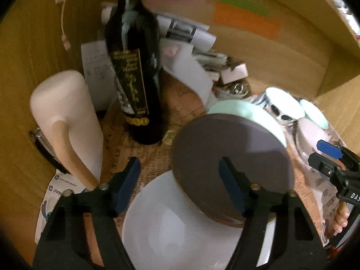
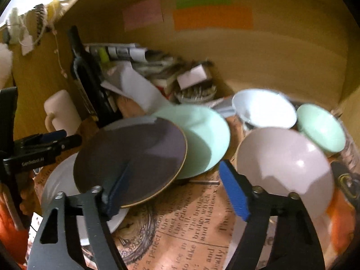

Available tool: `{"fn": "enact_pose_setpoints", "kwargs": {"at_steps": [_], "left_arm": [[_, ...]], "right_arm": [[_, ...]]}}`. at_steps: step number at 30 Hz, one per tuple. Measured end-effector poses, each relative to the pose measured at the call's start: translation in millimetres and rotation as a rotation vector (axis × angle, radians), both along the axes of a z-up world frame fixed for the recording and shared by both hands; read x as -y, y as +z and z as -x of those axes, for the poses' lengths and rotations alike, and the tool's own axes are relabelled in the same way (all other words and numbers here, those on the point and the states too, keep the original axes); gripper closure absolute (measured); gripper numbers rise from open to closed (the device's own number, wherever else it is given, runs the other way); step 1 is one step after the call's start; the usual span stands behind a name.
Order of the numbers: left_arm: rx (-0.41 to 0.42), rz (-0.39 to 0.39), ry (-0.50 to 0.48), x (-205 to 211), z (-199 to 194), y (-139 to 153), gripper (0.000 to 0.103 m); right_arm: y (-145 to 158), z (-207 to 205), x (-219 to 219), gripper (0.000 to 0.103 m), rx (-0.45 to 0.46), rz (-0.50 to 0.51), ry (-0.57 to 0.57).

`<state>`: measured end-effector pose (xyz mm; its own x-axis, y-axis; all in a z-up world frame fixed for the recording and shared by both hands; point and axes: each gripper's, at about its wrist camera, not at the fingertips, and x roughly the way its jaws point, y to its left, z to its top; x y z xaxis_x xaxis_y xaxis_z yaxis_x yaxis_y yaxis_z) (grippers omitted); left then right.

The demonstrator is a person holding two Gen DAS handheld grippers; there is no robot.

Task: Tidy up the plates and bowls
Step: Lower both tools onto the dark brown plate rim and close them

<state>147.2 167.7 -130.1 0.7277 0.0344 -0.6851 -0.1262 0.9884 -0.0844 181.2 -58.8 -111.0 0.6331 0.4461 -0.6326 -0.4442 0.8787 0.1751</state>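
A dark grey plate (image 1: 229, 157) lies tilted, its near edge on a white plate (image 1: 175, 225) and its far edge on a mint green plate (image 1: 247, 112). My left gripper (image 1: 180, 184) is open above the white plate, its right finger over the grey plate. In the right wrist view the grey plate (image 2: 135, 157) overlaps the mint plate (image 2: 202, 139) and the white plate (image 2: 58, 180). My right gripper (image 2: 177, 191) is open, its left finger over the grey plate's rim. A pinkish bowl (image 2: 281, 162), a white bowl (image 2: 263, 110) and a mint bowl (image 2: 319, 128) stand at right.
A dark wine bottle (image 1: 135, 72) and a white mug (image 1: 67, 117) stand at back left. Papers and small boxes (image 1: 193, 51) are piled at the back against a wooden wall. Newspaper-print paper (image 2: 180, 229) covers the surface.
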Motion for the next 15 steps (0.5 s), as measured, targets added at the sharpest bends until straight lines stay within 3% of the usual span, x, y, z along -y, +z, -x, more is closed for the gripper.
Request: {"fn": "enact_pose_setpoints", "kwargs": {"at_steps": [8,15], "left_arm": [[-0.098,0.043,-0.03,-16.6,-26.6,-16.8,0.061],[-0.133,0.079,-0.072,-20.1,-36.7,-20.7,0.076]], "right_arm": [[-20.1,-19.1,-9.6,0.059,-0.093,0.019,0.004],[-28.6,-32.1,-9.3,0.067,-0.153,-0.004,-0.01]]}}
